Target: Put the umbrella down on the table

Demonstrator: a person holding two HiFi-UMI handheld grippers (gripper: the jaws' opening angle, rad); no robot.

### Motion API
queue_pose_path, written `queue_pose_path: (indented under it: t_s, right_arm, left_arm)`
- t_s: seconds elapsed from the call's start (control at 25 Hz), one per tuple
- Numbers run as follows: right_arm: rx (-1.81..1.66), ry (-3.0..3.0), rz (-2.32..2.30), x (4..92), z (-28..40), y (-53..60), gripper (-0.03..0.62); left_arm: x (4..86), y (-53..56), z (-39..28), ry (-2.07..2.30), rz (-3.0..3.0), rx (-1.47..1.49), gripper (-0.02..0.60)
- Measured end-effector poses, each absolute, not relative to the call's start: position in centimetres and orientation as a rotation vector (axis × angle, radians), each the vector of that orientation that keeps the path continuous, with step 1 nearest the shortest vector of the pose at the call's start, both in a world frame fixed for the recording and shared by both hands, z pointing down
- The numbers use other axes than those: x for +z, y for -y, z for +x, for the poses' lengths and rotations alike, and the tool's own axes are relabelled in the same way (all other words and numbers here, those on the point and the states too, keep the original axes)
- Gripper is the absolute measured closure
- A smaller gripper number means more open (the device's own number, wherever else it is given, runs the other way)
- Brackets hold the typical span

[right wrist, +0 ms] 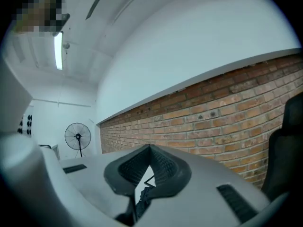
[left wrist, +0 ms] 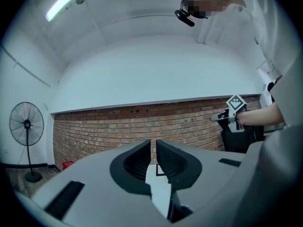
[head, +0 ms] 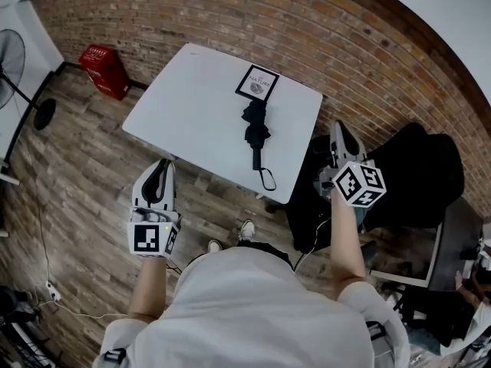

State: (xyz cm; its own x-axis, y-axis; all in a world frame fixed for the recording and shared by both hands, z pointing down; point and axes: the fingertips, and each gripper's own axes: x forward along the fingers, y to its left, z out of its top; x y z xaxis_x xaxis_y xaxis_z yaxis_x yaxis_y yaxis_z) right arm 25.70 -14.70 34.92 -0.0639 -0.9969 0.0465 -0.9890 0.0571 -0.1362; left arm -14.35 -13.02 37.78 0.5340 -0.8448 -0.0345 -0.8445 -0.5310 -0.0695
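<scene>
The black folded umbrella [head: 256, 130] lies on the white table [head: 192, 106], its wrist strap [head: 268, 179] by the near edge and its tip toward a black-framed card [head: 257, 83]. Neither gripper touches it. My left gripper [head: 162, 169] hovers off the table's near left corner, jaws together with nothing in them. My right gripper [head: 337, 131] is raised beside the table's right edge, shut and empty. In the left gripper view the jaws [left wrist: 153, 144] show only a slim gap, with the right gripper [left wrist: 232, 111] off to the right. In the right gripper view the jaws [right wrist: 150, 148] meet at the tips.
A red box [head: 106, 69] sits by the brick wall [head: 230, 14]. A standing fan [head: 11, 60] is at far left. A black chair with dark cloth [head: 418, 175] stands right of the table. Cables [head: 46, 282] run over the wood floor.
</scene>
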Motion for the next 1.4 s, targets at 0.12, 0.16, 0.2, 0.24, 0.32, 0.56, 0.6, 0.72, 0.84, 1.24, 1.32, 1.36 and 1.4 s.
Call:
queue_pose_path:
  t_s: [0.12,0.16,0.2,0.24,0.32,0.56,0.6,0.72,0.84,1.24,1.32,1.36,1.4]
  right_arm:
    - [-0.102,-2.274,-2.127,33.6,25.9,13.7,0.574]
    - [-0.071,-2.278,-2.13,33.2,25.9,13.2,0.574]
    - [-0.04,-2.281,-2.13,32.7,25.9,12.8,0.574]
    - [-0.011,-2.286,-2.123,32.2,25.7,12.4,0.574]
    - [0.03,-2.302,-2.081,31.0,25.2,11.6,0.574]
    - [0.114,-2.299,-2.082,29.9,25.1,8.8,0.574]
    - [0.115,-2.277,-2.095,30.0,25.3,8.1,0.574]
    - [0.195,-2.196,-2.206,30.5,26.0,5.9,0.574]
    - [0.272,-2.172,-2.334,31.6,26.6,5.4,0.574]
    - [0.218,-2.21,-2.265,32.2,26.3,7.7,0.572]
    - [0.201,-2.243,-2.25,32.9,26.0,8.5,0.572]
    - [0.193,-2.259,-2.241,33.2,25.7,9.0,0.572]
    - [0.186,-2.271,-2.234,33.5,25.5,9.4,0.573]
  left_arm:
    - [37.6,13.2,-14.6,-1.5,-2.672,-0.012,0.528]
    - [37.6,13.3,-14.7,-1.505,-2.668,-0.01,0.528]
    - [37.5,13.5,-14.8,-1.511,-2.665,-0.008,0.528]
    - [37.3,13.6,-14.9,-1.517,-2.662,-0.005,0.528]
    - [37.0,13.9,-15.1,-1.53,-2.655,0.002,0.528]
    - [36.5,14.0,-16.7,-1.586,-2.619,0.013,0.528]
    - [36.6,13.8,-17.4,-1.61,-2.612,0.008,0.528]
    - [37.3,13.6,-18.9,-1.675,-2.608,-0.02,0.528]
    - [38.8,13.6,-19.0,-1.711,-2.632,-0.042,0.528]
    - [37.8,13.5,-16.1,-1.665,-2.581,-0.037,0.528]
    - [38.1,13.3,-16.3,-1.683,-2.574,-0.042,0.528]
    - [38.2,13.2,-16.4,-1.692,-2.57,-0.046,0.528]
    - [38.3,13.2,-16.5,-1.7,-2.565,-0.05,0.528]
